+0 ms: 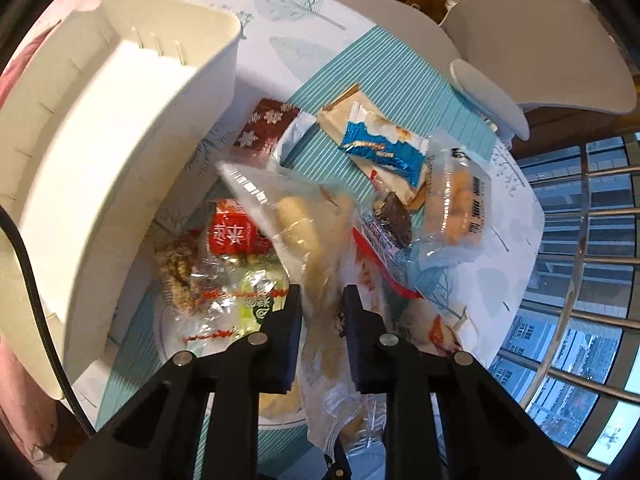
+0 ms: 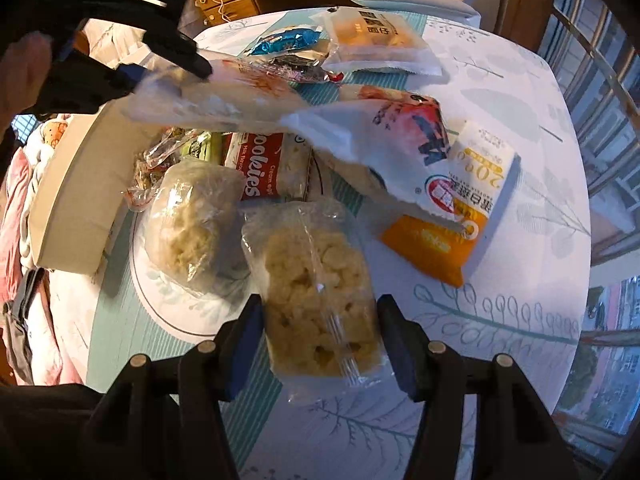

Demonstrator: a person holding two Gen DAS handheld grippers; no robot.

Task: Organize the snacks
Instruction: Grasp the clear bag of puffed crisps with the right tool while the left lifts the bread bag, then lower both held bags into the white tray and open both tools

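Left hand-held gripper (image 1: 322,300) nearly closed, pinching clear-wrapped snack (image 1: 316,248).

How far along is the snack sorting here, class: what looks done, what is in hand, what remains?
Done: a few packs lie on the plate; the white box looks empty.
In hand: the left gripper pinches a clear pack; the right gripper clamps a puffed-rice pack.
Left: the blue pack, orange pack and others lie loose on the table.

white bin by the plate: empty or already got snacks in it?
Empty as far as visible. The left wrist view shows the white bin with bare inner walls and floor; its near end is out of view.
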